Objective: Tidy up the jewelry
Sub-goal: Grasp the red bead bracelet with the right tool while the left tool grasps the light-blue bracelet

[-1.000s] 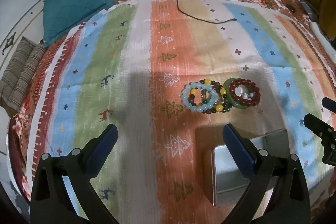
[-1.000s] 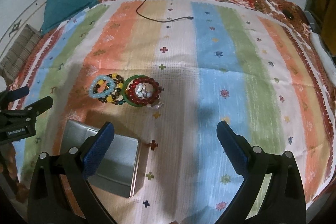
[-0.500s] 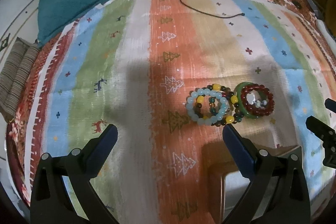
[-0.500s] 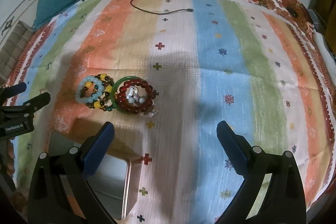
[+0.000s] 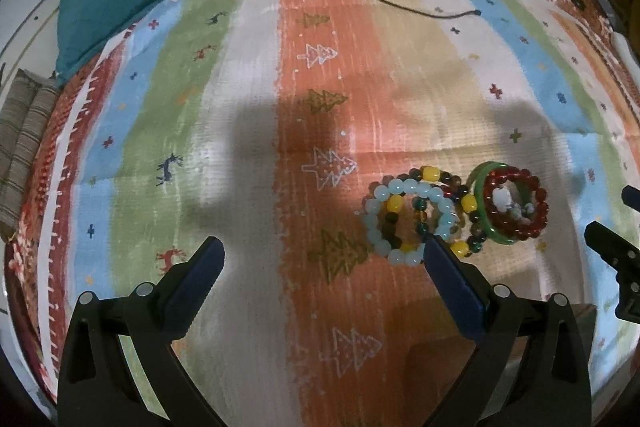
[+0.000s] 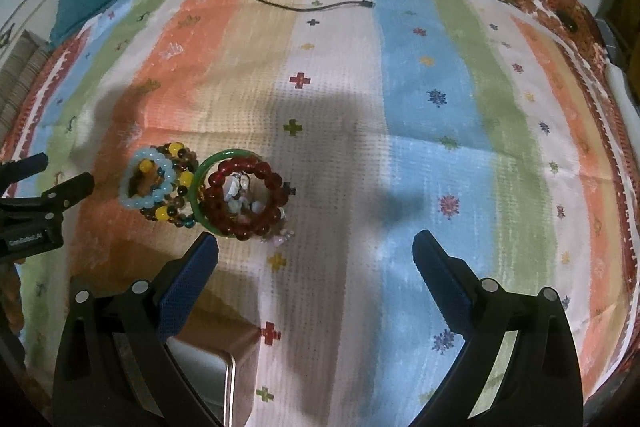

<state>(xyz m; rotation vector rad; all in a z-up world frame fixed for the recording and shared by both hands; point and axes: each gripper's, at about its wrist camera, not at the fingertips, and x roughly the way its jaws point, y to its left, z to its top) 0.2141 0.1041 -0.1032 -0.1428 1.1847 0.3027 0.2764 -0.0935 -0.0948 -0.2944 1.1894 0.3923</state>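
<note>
A striped blanket (image 5: pixel 248 131) covers the bed, the bracelets (image 6: pixel 204 189) heaped left of centre. Only the right wrist view shows the metal tin (image 6: pixel 212 371) just below them. Both the left gripper (image 5: pixel 320 255) and right gripper (image 6: pixel 316 251) gape wide, empty, having drawn closer to the heap since a second ago.

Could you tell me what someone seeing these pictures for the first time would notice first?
Most likely the cluster of bead bracelets lying on the striped blanket, with a green bangle and a red bead bracelet touching on their right. Both the left gripper and the right gripper hover open, holding nothing. A metal tin sits at the near edge, under the right gripper's left finger.
</note>
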